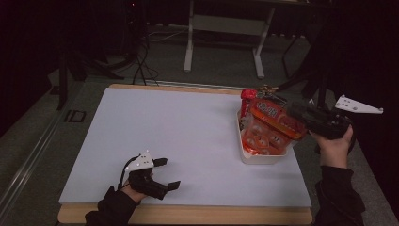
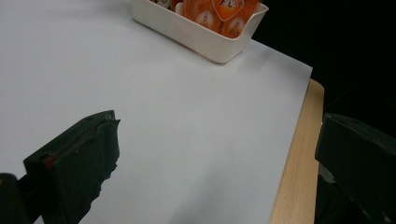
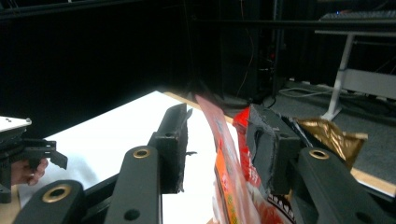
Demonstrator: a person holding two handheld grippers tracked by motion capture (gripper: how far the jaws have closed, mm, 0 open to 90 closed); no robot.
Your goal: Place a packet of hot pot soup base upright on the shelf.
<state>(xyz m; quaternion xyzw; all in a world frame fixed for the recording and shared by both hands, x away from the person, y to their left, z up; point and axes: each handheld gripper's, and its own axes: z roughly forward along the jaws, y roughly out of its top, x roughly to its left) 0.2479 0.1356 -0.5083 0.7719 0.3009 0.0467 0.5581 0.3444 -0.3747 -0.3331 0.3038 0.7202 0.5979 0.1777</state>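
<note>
Right gripper (image 1: 301, 113), center right of the high view, jaws spread around the orange plastic snack bag (image 1: 275, 120), pads not pressing. Bag leans in the crowded white plastic bin (image 1: 263, 159). Left gripper (image 1: 162, 174), lower left, spread empty over white sheet (image 1: 179, 136); gold foil packet (image 3: 334, 135) behind.

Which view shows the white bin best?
High view: the whole bin and its snack packs show. Left gripper view gives its near wall, cropped at the top. Right gripper view has packs between the tongs.
</note>
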